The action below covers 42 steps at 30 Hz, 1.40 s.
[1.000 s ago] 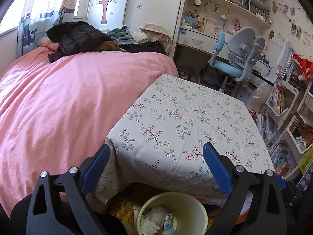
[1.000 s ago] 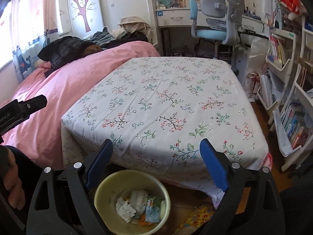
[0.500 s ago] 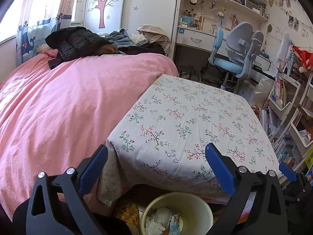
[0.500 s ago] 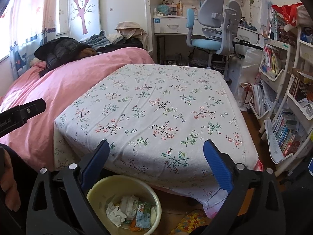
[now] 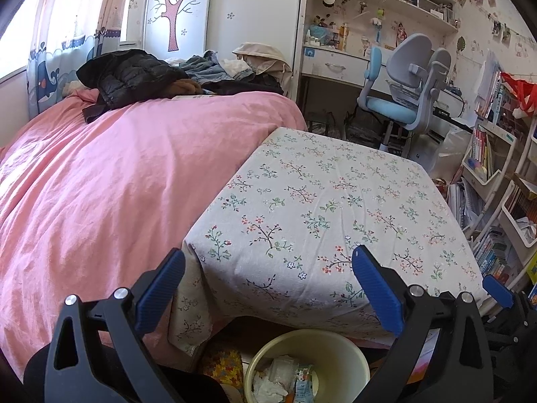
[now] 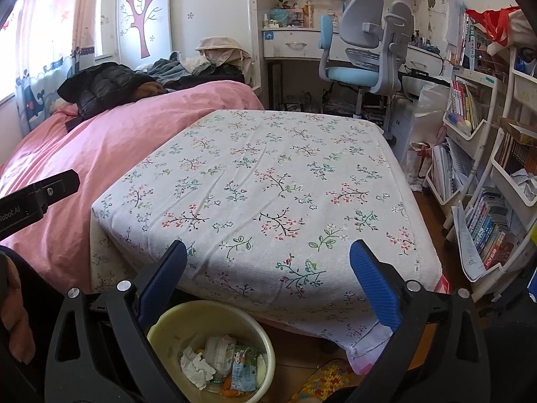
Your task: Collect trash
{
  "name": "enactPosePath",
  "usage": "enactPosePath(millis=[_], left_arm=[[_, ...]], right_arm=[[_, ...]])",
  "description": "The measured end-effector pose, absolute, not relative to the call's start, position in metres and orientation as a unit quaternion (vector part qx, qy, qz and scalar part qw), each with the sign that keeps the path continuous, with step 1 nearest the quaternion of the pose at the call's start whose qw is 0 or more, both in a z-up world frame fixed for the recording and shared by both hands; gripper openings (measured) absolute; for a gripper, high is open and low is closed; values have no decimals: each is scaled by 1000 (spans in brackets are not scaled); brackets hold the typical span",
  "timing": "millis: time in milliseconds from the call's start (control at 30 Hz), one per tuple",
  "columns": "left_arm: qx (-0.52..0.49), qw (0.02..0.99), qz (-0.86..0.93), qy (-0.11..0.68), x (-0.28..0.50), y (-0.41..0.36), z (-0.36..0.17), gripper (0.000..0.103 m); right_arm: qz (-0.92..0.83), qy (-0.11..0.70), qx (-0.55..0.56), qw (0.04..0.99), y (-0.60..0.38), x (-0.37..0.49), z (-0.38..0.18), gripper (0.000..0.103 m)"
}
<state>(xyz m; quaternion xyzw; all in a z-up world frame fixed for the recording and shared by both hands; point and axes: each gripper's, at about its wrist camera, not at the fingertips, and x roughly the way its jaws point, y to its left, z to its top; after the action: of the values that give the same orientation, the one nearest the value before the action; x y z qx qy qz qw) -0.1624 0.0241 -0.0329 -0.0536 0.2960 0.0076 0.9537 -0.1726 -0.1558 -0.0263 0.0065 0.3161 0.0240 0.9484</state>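
A pale yellow bin (image 6: 167,329) stands on the floor by the near edge of the floral-cloth table (image 6: 268,184). It holds trash (image 6: 221,366): crumpled tissue and wrappers. The bin also shows in the left wrist view (image 5: 335,346) with the trash (image 5: 285,379) inside. My left gripper (image 5: 268,272) is open and empty, above the table's near corner. My right gripper (image 6: 268,268) is open and empty, above the table's near edge and the bin. The right gripper's blue tip (image 5: 496,290) shows at the right of the left wrist view.
A pink-covered bed (image 5: 100,184) with a black jacket (image 5: 127,74) and clothes lies left of the table. A blue-grey desk chair (image 6: 365,57) and desk stand behind. White book racks (image 6: 486,168) line the right. A colourful mat (image 6: 322,383) lies on the floor.
Both grippers have lifted and drawn back slightly, so the table and bin sit lower and farther in view. Both stay open and empty.
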Motion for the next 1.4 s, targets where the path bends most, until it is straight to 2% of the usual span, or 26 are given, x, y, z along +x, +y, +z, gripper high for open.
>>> enactPosePath(millis=[1400], left_arm=[[-33, 952, 18, 303, -161, 20, -33, 95]], right_arm=[[19, 334, -6, 942, -153, -168, -37, 95]])
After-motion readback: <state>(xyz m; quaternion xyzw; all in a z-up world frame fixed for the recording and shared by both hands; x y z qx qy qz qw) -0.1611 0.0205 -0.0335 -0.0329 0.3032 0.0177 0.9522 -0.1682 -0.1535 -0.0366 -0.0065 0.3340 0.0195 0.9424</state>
